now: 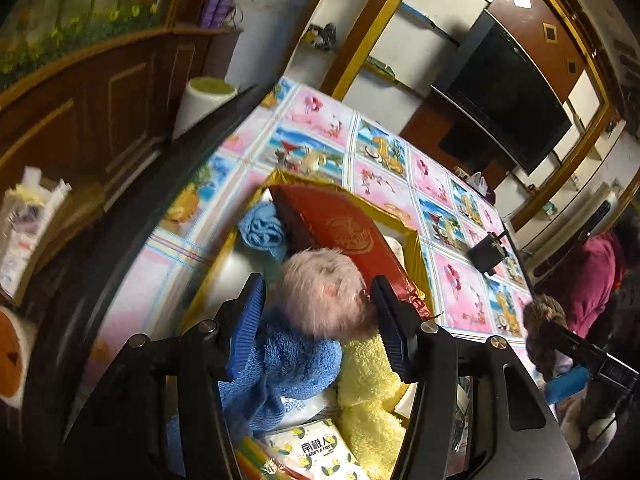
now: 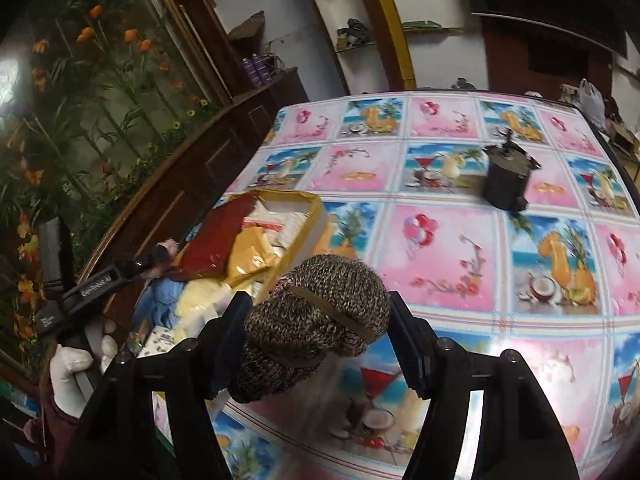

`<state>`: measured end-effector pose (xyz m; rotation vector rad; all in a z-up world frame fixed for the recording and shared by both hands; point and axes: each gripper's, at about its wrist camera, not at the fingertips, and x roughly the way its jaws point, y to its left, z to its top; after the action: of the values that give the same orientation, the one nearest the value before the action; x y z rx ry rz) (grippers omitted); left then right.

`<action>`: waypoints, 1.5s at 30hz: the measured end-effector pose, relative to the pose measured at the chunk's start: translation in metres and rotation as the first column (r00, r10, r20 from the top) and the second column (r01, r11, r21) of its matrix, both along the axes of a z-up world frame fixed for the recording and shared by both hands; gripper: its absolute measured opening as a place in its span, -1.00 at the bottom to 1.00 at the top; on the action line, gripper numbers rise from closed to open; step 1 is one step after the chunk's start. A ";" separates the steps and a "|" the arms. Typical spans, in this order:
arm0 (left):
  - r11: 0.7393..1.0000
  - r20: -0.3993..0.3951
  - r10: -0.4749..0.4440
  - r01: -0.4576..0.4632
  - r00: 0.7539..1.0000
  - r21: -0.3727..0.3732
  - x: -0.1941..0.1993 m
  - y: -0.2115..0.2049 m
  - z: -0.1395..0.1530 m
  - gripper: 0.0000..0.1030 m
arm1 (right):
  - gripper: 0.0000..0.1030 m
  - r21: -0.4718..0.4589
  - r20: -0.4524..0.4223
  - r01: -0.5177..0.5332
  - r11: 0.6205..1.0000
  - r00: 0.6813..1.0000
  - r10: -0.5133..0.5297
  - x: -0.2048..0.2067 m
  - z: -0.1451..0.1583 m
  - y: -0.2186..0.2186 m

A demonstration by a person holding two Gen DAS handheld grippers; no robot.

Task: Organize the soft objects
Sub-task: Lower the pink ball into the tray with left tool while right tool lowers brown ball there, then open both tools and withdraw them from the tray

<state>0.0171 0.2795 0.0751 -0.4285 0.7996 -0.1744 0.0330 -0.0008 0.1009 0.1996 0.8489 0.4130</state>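
Observation:
My left gripper (image 1: 318, 292) hovers over a gold box (image 1: 416, 240) with its jaws open. A pink fluffy ball (image 1: 324, 296) lies between them: the right pad touches it, the left pad stands apart. Under the ball are a blue towel (image 1: 288, 364) and a yellow towel (image 1: 368, 384); a lighter blue cloth (image 1: 260, 228) sits at the box's far end. My right gripper (image 2: 318, 300) is shut on a brown knitted roll (image 2: 320, 312) with a band around it, held above the patterned tablecloth (image 2: 440, 248), to the right of the box (image 2: 316, 216).
A red lid (image 1: 340, 224) leans across the box. A tissue packet (image 1: 316, 452) lies at its near end. A black device (image 2: 508, 180) stands on the table's far right part. Dark wooden cabinets (image 1: 100, 100) run along the left edge. A gloved hand (image 2: 76, 360) holds the left gripper.

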 end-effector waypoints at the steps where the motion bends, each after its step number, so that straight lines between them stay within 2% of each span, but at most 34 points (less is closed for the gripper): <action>1: 1.000 -0.006 0.000 0.000 1.000 -0.031 -0.001 0.003 -0.003 0.05 | 0.30 -0.001 -0.004 -0.018 1.000 1.000 0.018 0.009 0.001 0.011; 3: 0.996 0.016 -0.002 0.003 1.000 -0.085 -0.010 0.009 -0.003 0.05 | 0.30 -0.005 -0.022 -0.044 0.999 0.999 0.043 0.029 0.002 0.032; 6: 0.995 0.070 -0.005 0.012 0.998 -0.099 -0.034 0.014 0.005 0.06 | 0.30 -0.019 -0.047 -0.055 0.998 0.997 0.054 0.064 -0.002 0.059; 11: 1.000 0.155 0.029 -0.027 0.987 -0.014 -0.077 0.018 0.016 0.17 | 0.30 -0.047 -0.094 -0.062 0.997 0.994 0.057 0.115 -0.018 0.092; 14: 0.997 0.162 0.074 -0.078 0.984 0.020 -0.092 0.024 0.014 0.18 | 0.34 -0.073 -0.126 -0.060 0.996 0.991 0.051 0.130 -0.033 0.107; 18: 0.991 0.151 0.117 -0.125 0.982 0.046 -0.101 0.029 0.010 0.25 | 0.38 -0.039 -0.209 -0.074 0.997 0.976 0.064 0.143 -0.054 0.115; 24: 0.987 0.171 0.135 -0.148 0.976 0.067 -0.107 0.024 0.010 0.25 | 0.42 -0.052 -0.169 -0.084 0.995 0.983 0.074 0.133 -0.042 0.111; 28: 0.983 0.194 0.131 -0.152 0.972 0.099 -0.111 0.012 0.016 0.25 | 0.43 -0.059 -0.106 -0.089 0.994 0.991 0.082 0.117 -0.025 0.106; 31: 0.974 0.231 0.138 -0.174 0.963 0.143 -0.120 0.002 0.023 0.25 | 0.43 -0.026 -0.039 -0.088 0.996 0.995 0.087 0.097 -0.008 0.097; 34: 0.937 0.320 0.194 -0.272 0.927 0.220 -0.139 -0.011 0.036 0.25 | 0.43 -0.008 0.024 -0.109 0.994 0.994 0.109 0.069 0.006 0.088; 35: 0.907 0.378 0.228 -0.337 0.897 0.252 -0.151 -0.018 0.043 0.25 | 0.43 -0.004 0.043 -0.121 0.993 0.992 0.121 0.056 0.009 0.085; 37: 0.879 0.490 0.243 -0.404 0.837 0.255 -0.174 -0.030 0.054 0.47 | 0.44 0.001 0.075 -0.147 0.989 0.986 0.146 0.031 0.011 0.079; 38: 0.883 0.535 0.234 -0.408 0.812 0.233 -0.181 -0.034 0.058 0.88 | 0.45 0.003 0.093 -0.160 0.987 0.983 0.159 0.017 0.011 0.075; 39: 0.895 0.579 0.226 -0.402 0.784 0.195 -0.189 -0.038 0.060 1.00 | 0.50 0.005 0.110 -0.168 0.986 0.980 0.167 0.006 0.011 0.071; 40: 0.902 0.585 0.230 -0.395 0.778 0.171 -0.191 -0.040 0.060 1.00 | 0.54 0.007 0.124 -0.174 0.985 0.977 0.172 -0.007 0.008 0.067; 41: 0.908 0.555 0.234 -0.383 0.799 0.169 -0.184 -0.045 0.059 1.00 | 0.54 0.009 0.136 -0.177 0.984 0.975 0.174 -0.018 0.005 0.063; 43: 0.916 0.466 0.211 -0.340 0.859 0.213 -0.170 -0.056 0.055 1.00 | 0.54 0.012 0.150 -0.176 0.984 0.974 0.172 -0.036 -0.002 0.054; 45: 0.897 0.424 0.230 -0.359 0.876 0.256 -0.163 -0.068 0.051 1.00 | 0.54 -0.002 0.158 -0.168 0.986 0.973 0.166 -0.050 -0.011 0.047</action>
<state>-0.1458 0.2111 0.1258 -0.1854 0.3537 0.1642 -0.0174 0.0462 0.0902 0.1046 0.7101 0.5835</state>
